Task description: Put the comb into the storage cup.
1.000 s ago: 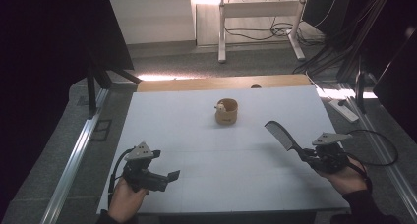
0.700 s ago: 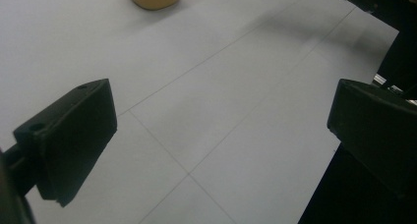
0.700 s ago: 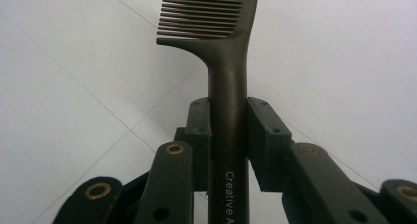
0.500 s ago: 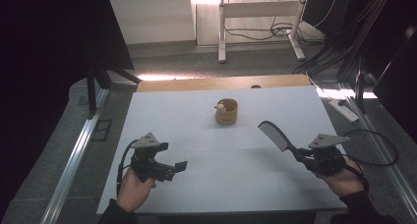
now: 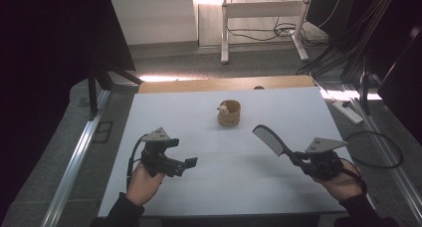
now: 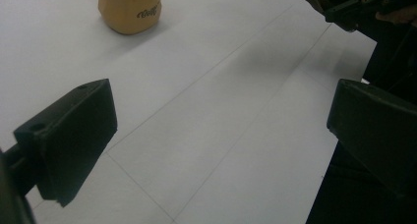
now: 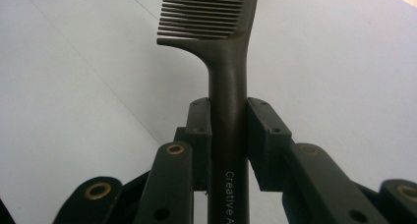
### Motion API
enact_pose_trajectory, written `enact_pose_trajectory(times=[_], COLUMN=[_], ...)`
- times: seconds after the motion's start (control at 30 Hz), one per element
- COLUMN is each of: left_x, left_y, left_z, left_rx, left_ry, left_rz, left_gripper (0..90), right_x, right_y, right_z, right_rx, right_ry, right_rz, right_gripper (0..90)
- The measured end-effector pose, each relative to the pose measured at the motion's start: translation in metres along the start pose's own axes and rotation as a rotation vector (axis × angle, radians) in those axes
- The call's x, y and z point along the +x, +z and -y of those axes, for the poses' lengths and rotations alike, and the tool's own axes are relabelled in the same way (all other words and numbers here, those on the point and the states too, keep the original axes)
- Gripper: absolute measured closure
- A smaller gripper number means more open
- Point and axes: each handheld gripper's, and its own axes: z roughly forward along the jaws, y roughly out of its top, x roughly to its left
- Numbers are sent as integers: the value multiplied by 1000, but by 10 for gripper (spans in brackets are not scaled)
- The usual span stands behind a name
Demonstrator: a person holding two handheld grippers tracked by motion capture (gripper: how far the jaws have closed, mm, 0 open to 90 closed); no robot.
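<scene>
With the right gripper clamped on the black comb handle and the left gripper wide open and empty, carry the comb teeth-first toward the tan cup, keeping it level.

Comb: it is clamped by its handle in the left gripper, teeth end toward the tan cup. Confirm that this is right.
Wrong gripper. The comb is clamped by its handle in the right gripper, as the right gripper view shows; its teeth end does point toward the tan cup.
</scene>
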Motion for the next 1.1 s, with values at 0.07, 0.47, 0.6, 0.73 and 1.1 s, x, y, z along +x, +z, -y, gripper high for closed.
enact_pose_trajectory(times=[0.07,0.47,0.6,0.73,1.1], left_x=[1,2,1,0,-1], left_y=[1,8,11,15,25], left_z=[-2,-16,-20,-26,-40], left_rx=[-1,-8,-9,3,21], left_ry=[1,11,13,30,39], left_rz=[2,30,40,44,84], left_gripper=[0,0,0,0,0], right_x=[1,15,20,24,34], right_y=[0,1,2,3,6], right_z=[-1,-9,-11,-13,-17], right_rx=[-8,-55,-64,-78,-103], right_ry=[-5,-64,-96,-108,-164], right_rz=[-4,-34,-41,-45,-62], right_gripper=[729,729,729,729,729])
